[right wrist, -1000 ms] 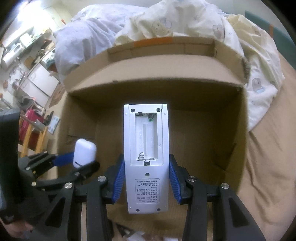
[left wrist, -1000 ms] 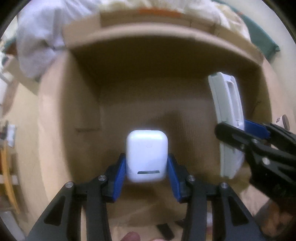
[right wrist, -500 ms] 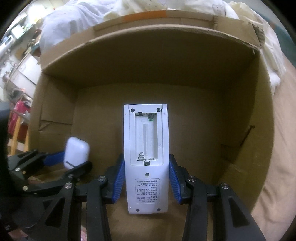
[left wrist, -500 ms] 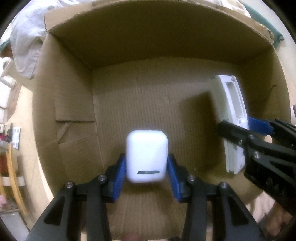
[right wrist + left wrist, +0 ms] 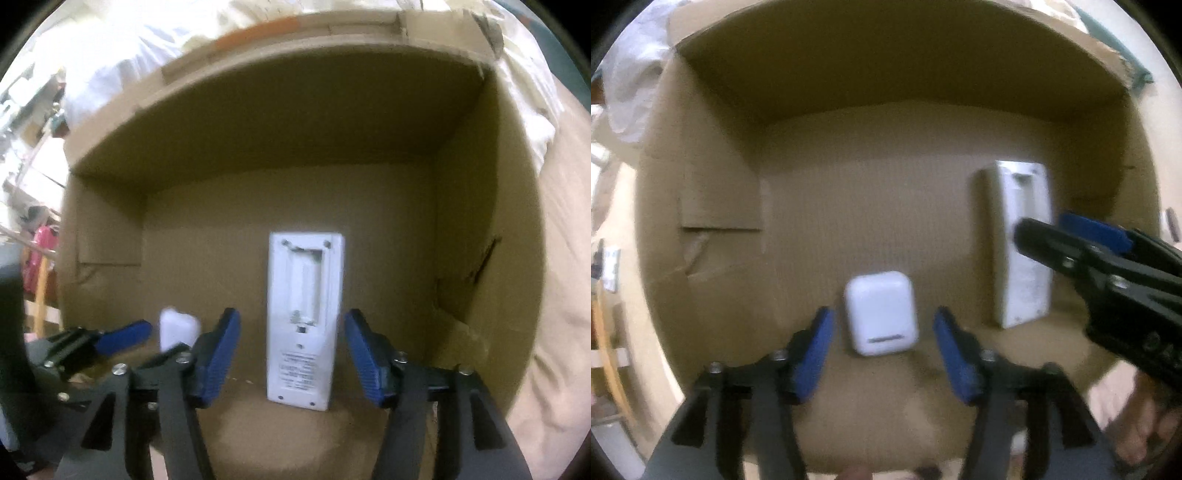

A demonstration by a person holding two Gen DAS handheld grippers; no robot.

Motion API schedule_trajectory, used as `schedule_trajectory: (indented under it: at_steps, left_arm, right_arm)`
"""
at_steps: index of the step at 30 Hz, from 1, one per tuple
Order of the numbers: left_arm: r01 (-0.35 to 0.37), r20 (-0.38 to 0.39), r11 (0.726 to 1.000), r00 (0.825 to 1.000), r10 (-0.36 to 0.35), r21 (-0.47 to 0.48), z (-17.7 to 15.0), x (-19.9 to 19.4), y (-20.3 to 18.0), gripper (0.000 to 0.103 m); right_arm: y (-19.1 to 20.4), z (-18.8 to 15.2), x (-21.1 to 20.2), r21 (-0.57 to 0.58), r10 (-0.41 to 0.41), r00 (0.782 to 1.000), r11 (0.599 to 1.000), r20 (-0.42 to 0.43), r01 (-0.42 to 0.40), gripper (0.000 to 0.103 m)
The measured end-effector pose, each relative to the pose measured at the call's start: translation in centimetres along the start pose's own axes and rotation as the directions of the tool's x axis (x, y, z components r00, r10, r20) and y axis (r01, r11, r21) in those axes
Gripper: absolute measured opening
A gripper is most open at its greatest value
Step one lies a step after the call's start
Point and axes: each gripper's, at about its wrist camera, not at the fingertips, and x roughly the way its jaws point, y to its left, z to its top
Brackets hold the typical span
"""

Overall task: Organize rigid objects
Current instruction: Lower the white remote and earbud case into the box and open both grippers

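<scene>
Release step | left gripper [image 5: 882,343] opening, earbud case [image 5: 881,313] free between pads, on cardboard box [image 5: 713,192] floor | right gripper [image 5: 291,356] opening, battery-less remote [image 5: 303,317] likewise loose, right of case | next: likely lift both clear.

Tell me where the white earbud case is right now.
In the left wrist view, the earbud case lies on the cardboard box floor between the opening left gripper pads, left of the remote.

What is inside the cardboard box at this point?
Inside the cardboard box are a white earbud case and a white remote, back side up with its battery compartment uncovered. Both lie between opening jaws, pads clear. The near floor is hidden behind the grippers.
</scene>
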Motion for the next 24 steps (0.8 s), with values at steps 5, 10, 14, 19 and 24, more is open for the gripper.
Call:
schedule_trajectory:
  at_steps: [5, 10, 14, 19, 24]
  left_arm:
    - [0.005, 0.006, 0.999, 1.000, -0.005, 0.040, -0.3, -0.4, -1.6, 0.084]
    - [0.013, 0.012, 0.999, 1.000, -0.014, 0.030, -0.1, -0.6, -1.6, 0.084]
    - [0.006, 0.024, 1.000, 1.000, -0.006, 0.018, 0.2, -1.0, -0.5, 0.084]
    - [0.002, 0.066, 1.000, 0.998, -0.002, -0.005, -1.1, -2.7, 0.5, 0.084]
    - [0.009, 0.103, 1.000, 0.995, -0.007, -0.020, -1.7, -5.8, 1.2, 0.084]
  right_arm:
    - [0.3, 0.2, -0.1, -0.022, 0.007, 1.000, 1.000, 0.004, -0.007, 0.067]
    - [0.4, -0.8, -0.5, -0.027, 0.010, 1.000, 1.000, 0.003, -0.010, 0.067]
    - [0.3, -0.8, -0.9, -0.022, 0.016, 1.000, 1.000, 0.010, -0.016, 0.067]
    - [0.4, -0.7, -1.7, -0.021, 0.025, 0.999, 0.999, 0.036, -0.024, 0.067]
    - [1.3, -1.3, -3.6, -0.052, 0.000, 0.996, 0.999, 0.094, 0.005, 0.067]
